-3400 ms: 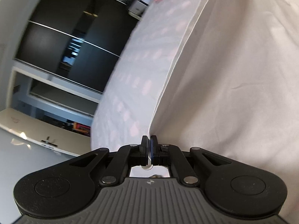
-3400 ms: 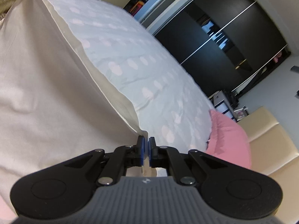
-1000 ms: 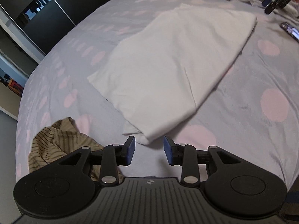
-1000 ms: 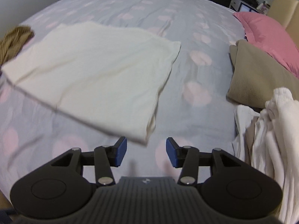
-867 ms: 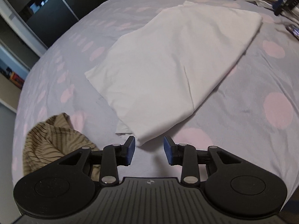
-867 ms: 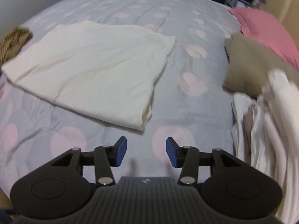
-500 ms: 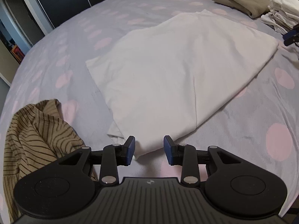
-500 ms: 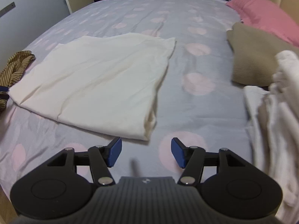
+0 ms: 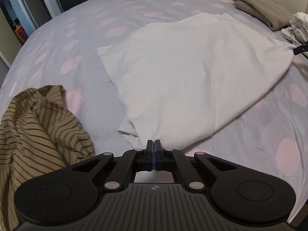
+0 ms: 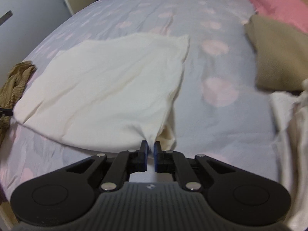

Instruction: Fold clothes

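A cream folded garment (image 9: 192, 73) lies flat on the grey bedspread with pink dots (image 9: 77, 44). My left gripper (image 9: 154, 144) is closing its jaws to a pinch on the garment's near corner, where the cloth bunches into the fingertips. In the right wrist view the same garment (image 10: 107, 88) spreads ahead, and my right gripper (image 10: 150, 146) is closing its jaws on the opposite near corner, with cloth gathered in the narrow gap. Each view shows the other gripper at its edge, the right gripper (image 9: 300, 49) and the left gripper (image 10: 5, 112), pulling its corner to a point.
A crumpled brown striped garment (image 9: 38, 127) lies left of the left gripper. A folded olive garment (image 10: 277, 55) and a pink pillow (image 10: 277, 2) sit at the head of the bed. A pile of white clothes (image 10: 288, 134) lies close to the right gripper's right.
Both grippers have come forward and down to the garment's near corners and gone from open to shut on them. The corners are now drawn into points.
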### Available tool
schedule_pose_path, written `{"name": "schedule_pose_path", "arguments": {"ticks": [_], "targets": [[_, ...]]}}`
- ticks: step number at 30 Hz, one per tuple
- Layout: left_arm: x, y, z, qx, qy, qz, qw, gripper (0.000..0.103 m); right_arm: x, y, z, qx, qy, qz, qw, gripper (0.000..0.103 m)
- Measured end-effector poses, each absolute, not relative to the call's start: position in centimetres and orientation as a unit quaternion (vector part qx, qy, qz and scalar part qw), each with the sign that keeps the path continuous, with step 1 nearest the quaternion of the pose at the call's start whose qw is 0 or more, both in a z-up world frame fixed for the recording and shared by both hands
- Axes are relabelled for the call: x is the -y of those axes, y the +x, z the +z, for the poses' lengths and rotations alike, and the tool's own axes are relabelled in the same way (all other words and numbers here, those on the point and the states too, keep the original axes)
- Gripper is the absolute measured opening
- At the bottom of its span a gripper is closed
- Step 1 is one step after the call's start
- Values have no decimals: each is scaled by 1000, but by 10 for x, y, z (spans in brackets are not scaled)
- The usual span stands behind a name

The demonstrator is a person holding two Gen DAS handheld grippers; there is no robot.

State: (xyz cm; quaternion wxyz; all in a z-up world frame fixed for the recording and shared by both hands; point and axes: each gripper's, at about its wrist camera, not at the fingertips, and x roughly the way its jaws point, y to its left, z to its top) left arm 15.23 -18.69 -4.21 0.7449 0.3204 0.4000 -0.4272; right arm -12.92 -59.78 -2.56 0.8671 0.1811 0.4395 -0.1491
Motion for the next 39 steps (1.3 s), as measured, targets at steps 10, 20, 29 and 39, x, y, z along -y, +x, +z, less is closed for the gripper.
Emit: {"name": "schedule_pose_path", "arguments": {"ticks": [10,20,29,39], "targets": [[189,142,-67,-388,416,-399,719,0,601,-123,-54,-507,152,-149,835,9],[176,119,-39,-302,445,-405,739,37,583,-130,-27,-491,52,-153,856,34],[197,71,-72,-205,552,-443,675,40,525,-111,-34,-475,-94,-43,874,52],[199,60,-119,-164,631,-416,634,29,501,-105,-74,-503,-258,-21,825,51]]}}
